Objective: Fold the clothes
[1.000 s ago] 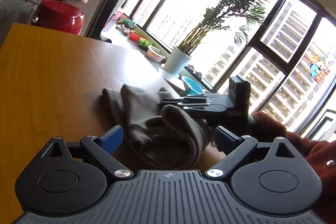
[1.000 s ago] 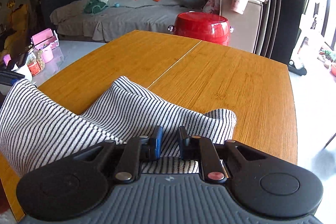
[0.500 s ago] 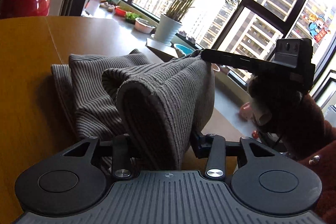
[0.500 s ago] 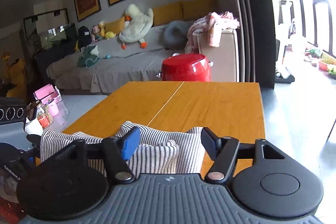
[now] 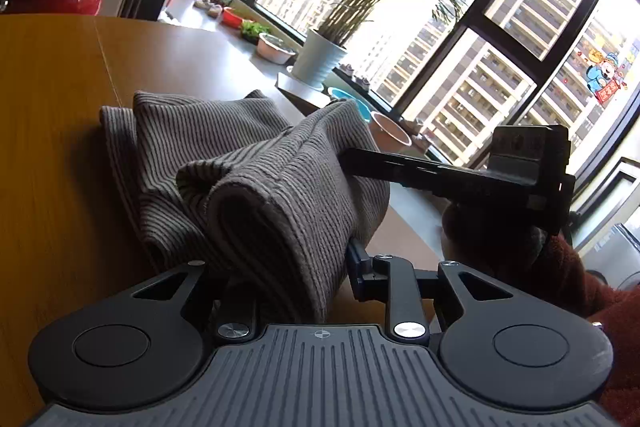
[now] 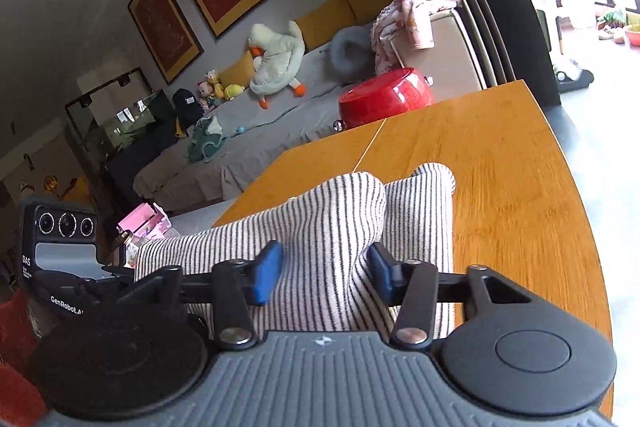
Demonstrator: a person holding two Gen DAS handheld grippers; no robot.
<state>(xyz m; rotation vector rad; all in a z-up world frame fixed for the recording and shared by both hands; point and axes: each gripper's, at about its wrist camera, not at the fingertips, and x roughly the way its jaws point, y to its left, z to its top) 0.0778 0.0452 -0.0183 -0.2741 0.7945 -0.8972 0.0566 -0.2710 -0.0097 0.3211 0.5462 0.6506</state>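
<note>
1. The left tongs point(image 5: 280, 267) pinch a thick roll of the grey-and-white striped knit garment point(image 5: 248, 179); the right tongs point(image 6: 324, 271) sit half-spread around another bunch, their grip unclear.
2. The garment's far end rests on the orange wooden worktop point(image 6: 500, 163).
3. Better to lift both ends level and keep the cloth taut.
4. Both tongs point roughly level, near each other.

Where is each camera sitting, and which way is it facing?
Left wrist: on the left gripper, facing the windows and potted palm; own fingers and the right gripper show.
Right wrist: on the right gripper, facing the sofa and red pot; own fingers and the left gripper show.
Shared: striped garment, wooden table, red pot.
</note>
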